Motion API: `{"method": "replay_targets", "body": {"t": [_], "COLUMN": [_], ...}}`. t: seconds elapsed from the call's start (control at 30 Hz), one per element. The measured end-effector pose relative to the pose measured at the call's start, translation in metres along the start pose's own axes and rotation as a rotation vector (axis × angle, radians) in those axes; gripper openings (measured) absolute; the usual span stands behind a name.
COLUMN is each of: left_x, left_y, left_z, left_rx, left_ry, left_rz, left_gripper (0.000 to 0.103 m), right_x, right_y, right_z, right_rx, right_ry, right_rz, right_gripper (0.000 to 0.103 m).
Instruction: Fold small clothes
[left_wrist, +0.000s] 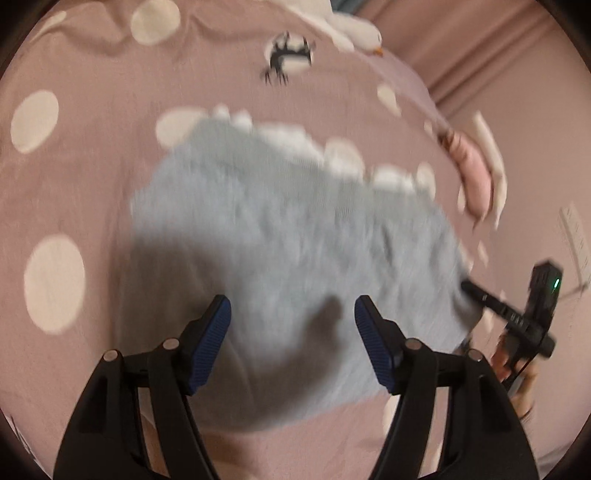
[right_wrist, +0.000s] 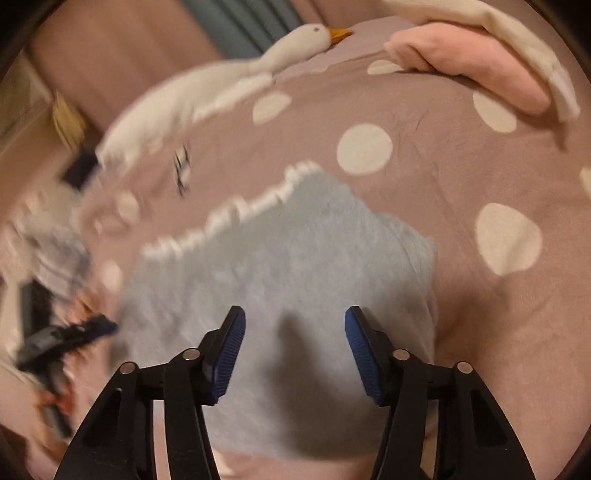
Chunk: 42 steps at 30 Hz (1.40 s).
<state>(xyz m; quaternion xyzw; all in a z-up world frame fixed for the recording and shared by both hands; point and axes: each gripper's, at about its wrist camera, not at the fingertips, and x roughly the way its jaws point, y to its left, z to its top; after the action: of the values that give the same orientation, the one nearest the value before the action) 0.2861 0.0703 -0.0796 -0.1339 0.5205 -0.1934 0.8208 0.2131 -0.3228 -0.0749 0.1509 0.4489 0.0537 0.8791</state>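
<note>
A small light blue garment (left_wrist: 288, 251) with a white ruffled edge lies flat on the pink dotted bedspread (left_wrist: 74, 166). My left gripper (left_wrist: 292, 317) is open and empty, hovering over the garment's near part. The garment also shows in the right wrist view (right_wrist: 288, 266), and my right gripper (right_wrist: 294, 328) is open and empty above its near part. The right gripper's body shows at the right edge of the left wrist view (left_wrist: 517, 317). The left gripper shows blurred at the left of the right wrist view (right_wrist: 74, 332).
A white goose plush (right_wrist: 221, 85) lies at the far side of the bed. Pink and cream folded clothes (right_wrist: 480, 62) lie at the far right. A striped cloth (right_wrist: 59, 254) is blurred at the left. The bedspread (right_wrist: 480, 332) has white dots.
</note>
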Motion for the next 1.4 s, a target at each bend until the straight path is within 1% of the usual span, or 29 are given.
{"method": "replay_targets", "body": {"t": [0.07, 0.1, 0.17, 0.2, 0.23, 0.33, 0.37, 0.43, 0.47, 0.53, 0.57, 0.63, 0.67, 0.77, 0.83, 0.93, 1.1, 1.2, 1.27, 1.33, 1.37, 1.4], "left_x": [0.006, 0.009, 0.003, -0.002, -0.009, -0.033, -0.040, -0.057, -0.061, -0.065, -0.065, -0.063, -0.061, -0.053, -0.044, -0.033, -0.024, -0.017, -0.011, -0.009, -0.008, -0.008], "left_y": [0.003, 0.004, 0.005, 0.005, 0.006, 0.014, 0.017, 0.029, 0.035, 0.045, 0.051, 0.060, 0.065, 0.080, 0.085, 0.089, 0.090, 0.090, 0.092, 0.094, 0.093, 0.091], "left_z": [-0.021, -0.027, -0.040, -0.046, -0.049, -0.058, -0.059, -0.060, -0.059, -0.057, -0.055, -0.051, -0.049, -0.046, -0.043, -0.039, -0.028, -0.019, -0.013, -0.009, -0.007, -0.006], "left_rx": [0.031, 0.044, 0.077, 0.084, 0.084, 0.044, 0.030, -0.005, -0.021, -0.067, -0.089, -0.136, -0.160, -0.243, -0.279, -0.312, -0.330, -0.340, -0.352, -0.363, -0.360, -0.344], "left_ry": [0.012, 0.016, -0.003, -0.010, -0.018, -0.046, -0.058, -0.090, -0.103, -0.123, -0.124, -0.131, -0.130, -0.116, -0.105, -0.089, -0.095, -0.090, -0.088, -0.098, -0.100, -0.099], "left_rz": [0.034, 0.040, 0.042, 0.040, 0.034, -0.006, -0.012, -0.006, 0.000, 0.017, 0.012, -0.013, -0.037, -0.105, -0.127, -0.167, -0.205, -0.223, -0.227, -0.227, -0.222, -0.205], "left_gripper": [0.068, 0.068, 0.068, 0.068, 0.068, 0.069, 0.071, 0.076, 0.080, 0.081, 0.081, 0.081, 0.081, 0.081, 0.081, 0.081, 0.081, 0.081, 0.081, 0.079, 0.079, 0.076], "right_x": [0.005, 0.007, 0.009, 0.007, 0.005, -0.005, -0.010, -0.019, -0.025, -0.032, -0.032, -0.026, -0.023, -0.013, -0.007, 0.006, 0.031, 0.055, 0.066, 0.079, 0.087, 0.090], "right_y": [0.003, 0.003, 0.007, 0.008, 0.011, 0.016, 0.019, 0.023, 0.024, 0.024, 0.025, 0.030, 0.032, 0.042, 0.050, 0.066, 0.094, 0.105, 0.108, 0.111, 0.114, 0.114], "right_z": [-0.011, -0.017, -0.033, -0.036, -0.040, -0.046, -0.047, -0.048, -0.046, -0.043, -0.040, -0.036, -0.033, -0.027, -0.026, -0.016, 0.002, 0.017, 0.025, 0.034, 0.040, 0.043], "right_rx": [-0.057, -0.090, -0.172, -0.195, -0.222, -0.271, -0.280, -0.279, -0.261, -0.227, -0.200, -0.154, -0.130, -0.078, -0.055, -0.040, -0.027, 0.015, 0.038, 0.050, 0.057, 0.057], "right_ry": [0.035, 0.049, 0.054, 0.048, 0.042, 0.041, 0.038, 0.021, 0.007, -0.006, -0.008, -0.003, 0.005, 0.022, 0.031, 0.034, 0.049, 0.070, 0.073, 0.070, 0.061, 0.057], "right_rz": [-0.084, -0.136, -0.198, -0.216, -0.236, -0.290, -0.295, -0.259, -0.215, -0.147, -0.103, -0.026, 0.016, 0.100, 0.136, 0.161, 0.231, 0.259, 0.260, 0.228, 0.199, 0.195], "right_gripper": [0.057, 0.057, 0.056, 0.053, 0.053, 0.053, 0.053, 0.053, 0.053, 0.054, 0.054, 0.054, 0.054, 0.054, 0.054, 0.054, 0.054, 0.054, 0.054, 0.053, 0.052, 0.045]}}
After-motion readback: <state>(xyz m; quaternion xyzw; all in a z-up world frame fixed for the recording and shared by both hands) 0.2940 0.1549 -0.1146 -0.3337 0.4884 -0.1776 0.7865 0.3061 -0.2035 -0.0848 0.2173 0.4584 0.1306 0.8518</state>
